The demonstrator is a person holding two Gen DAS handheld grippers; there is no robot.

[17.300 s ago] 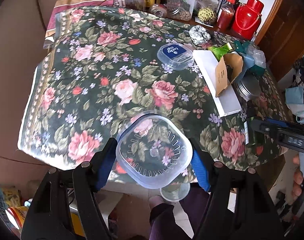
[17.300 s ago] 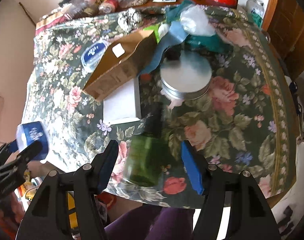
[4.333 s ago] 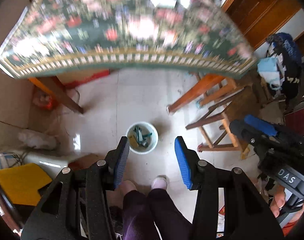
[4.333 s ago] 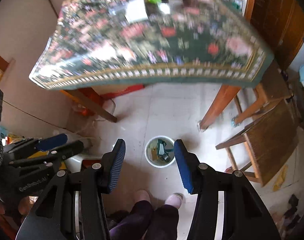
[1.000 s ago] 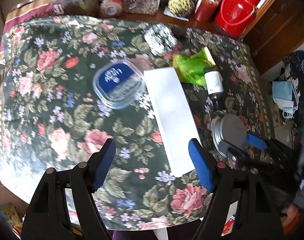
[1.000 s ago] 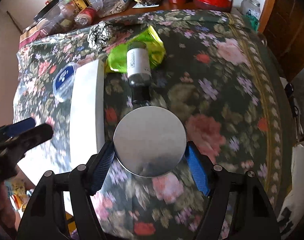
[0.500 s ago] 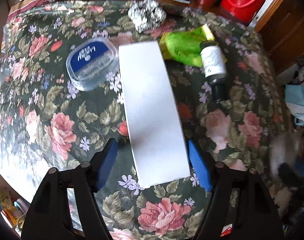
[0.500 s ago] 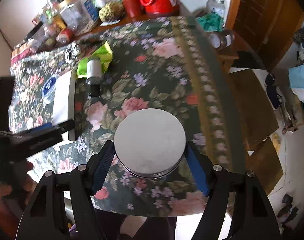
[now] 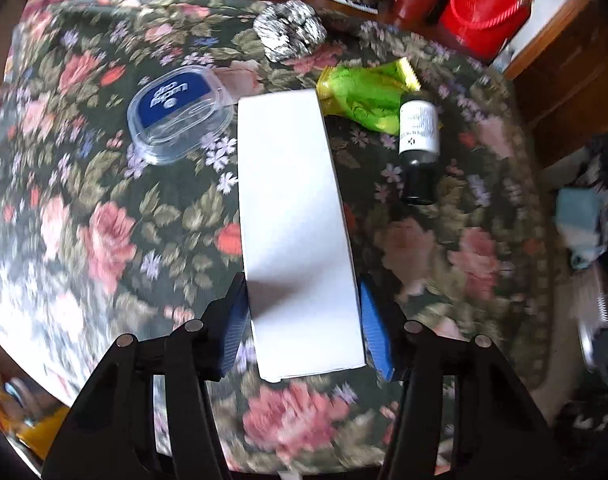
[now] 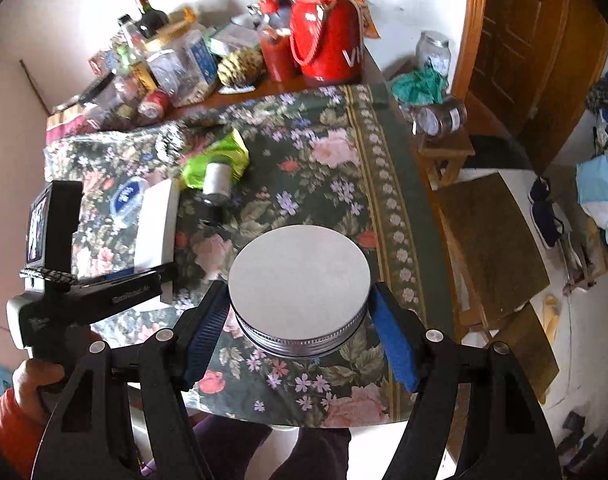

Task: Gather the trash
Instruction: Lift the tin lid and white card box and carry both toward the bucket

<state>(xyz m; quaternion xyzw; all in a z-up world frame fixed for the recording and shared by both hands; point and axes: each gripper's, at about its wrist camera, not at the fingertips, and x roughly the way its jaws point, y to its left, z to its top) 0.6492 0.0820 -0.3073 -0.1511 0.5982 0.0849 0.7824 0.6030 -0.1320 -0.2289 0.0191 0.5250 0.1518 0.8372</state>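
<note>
Left gripper [image 9: 301, 332] closing around long white cardboard box [image 9: 293, 216] on floral tablecloth [image 9: 103, 216]; right gripper [image 10: 299, 332] clamping round silver metal lid [image 10: 299, 270].

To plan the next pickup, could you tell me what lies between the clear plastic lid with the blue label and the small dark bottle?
The long white box lies between the lid and the bottle, seen in the left wrist view.

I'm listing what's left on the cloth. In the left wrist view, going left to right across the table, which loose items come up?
Clear plastic lid with blue label → white box → green wrapper → dark bottle. The foil ball sits farther back, above the box, so it is left out.
</note>
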